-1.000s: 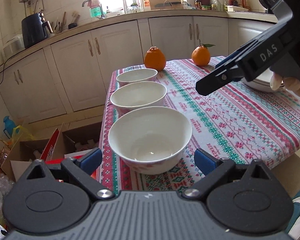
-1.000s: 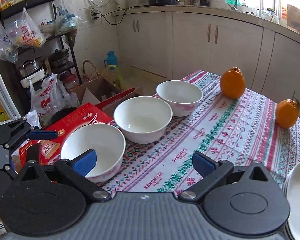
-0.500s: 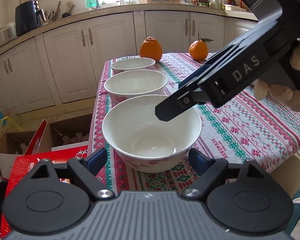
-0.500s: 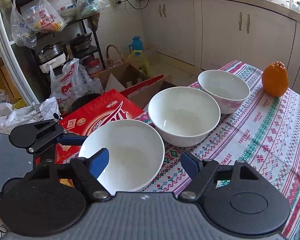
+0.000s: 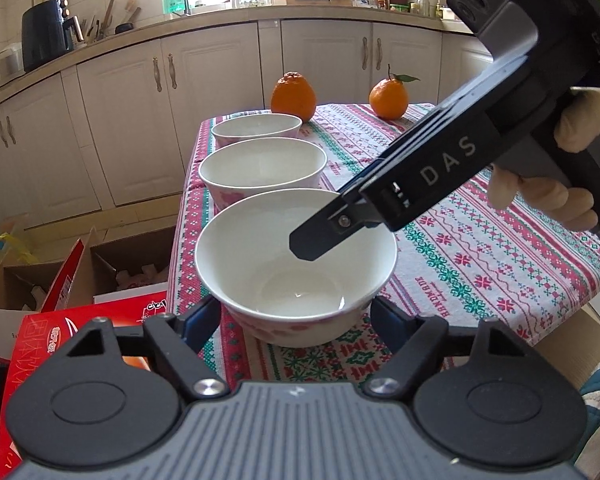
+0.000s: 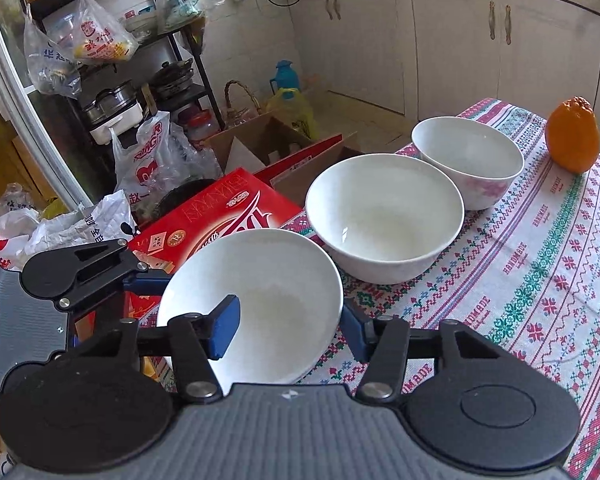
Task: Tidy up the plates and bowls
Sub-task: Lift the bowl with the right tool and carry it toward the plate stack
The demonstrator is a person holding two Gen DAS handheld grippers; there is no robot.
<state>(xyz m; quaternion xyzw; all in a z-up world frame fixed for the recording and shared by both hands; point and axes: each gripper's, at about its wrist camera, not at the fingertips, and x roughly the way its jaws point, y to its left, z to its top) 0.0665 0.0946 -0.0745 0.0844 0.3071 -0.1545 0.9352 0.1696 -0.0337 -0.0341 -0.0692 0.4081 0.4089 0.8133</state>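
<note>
Bowl [image 6: 256, 300], glossy white with faint pink flowers outside, sits on the worktop [image 6: 540, 280] edge, its rim pinched by the right gripper [image 6: 288, 328]'s fingers while the left gripper [image 5: 296, 320]'s fingers close around its base.

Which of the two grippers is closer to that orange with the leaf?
Right. The right gripper reaches in from the side where the leafy orange sits; the left gripper is farther back, straddling the nearest bowl.

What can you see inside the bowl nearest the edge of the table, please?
The nearest bowl holds nothing but one finger of the right gripper, which clamps its rim; that finger hides a patch of the inner wall.
</note>
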